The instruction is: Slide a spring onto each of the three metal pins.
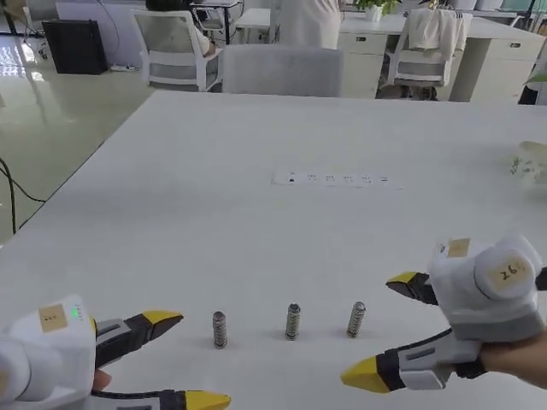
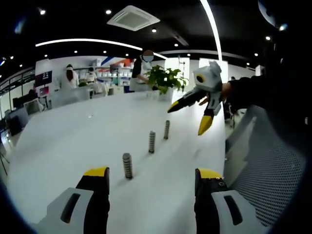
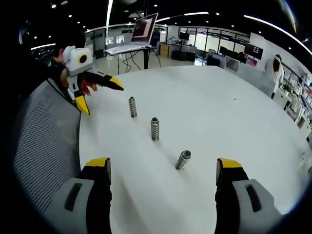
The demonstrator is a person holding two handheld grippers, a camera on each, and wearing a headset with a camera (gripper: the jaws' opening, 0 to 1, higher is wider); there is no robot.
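Three springs [image 1: 293,321] stand in a row on the white table [image 1: 256,213]. The left gripper [image 1: 197,359] is just left of the row. The right gripper [image 1: 376,327] is just right of it. Both have their fingers [image 1: 158,320] spread wide and empty.

Three grey coil springs [image 1: 293,321] — standing upright, spaced in one row

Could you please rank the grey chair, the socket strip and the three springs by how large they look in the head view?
1. The grey chair, by far the largest.
2. The socket strip.
3. The left spring, middle spring and right spring look alike, so I leave them tied.
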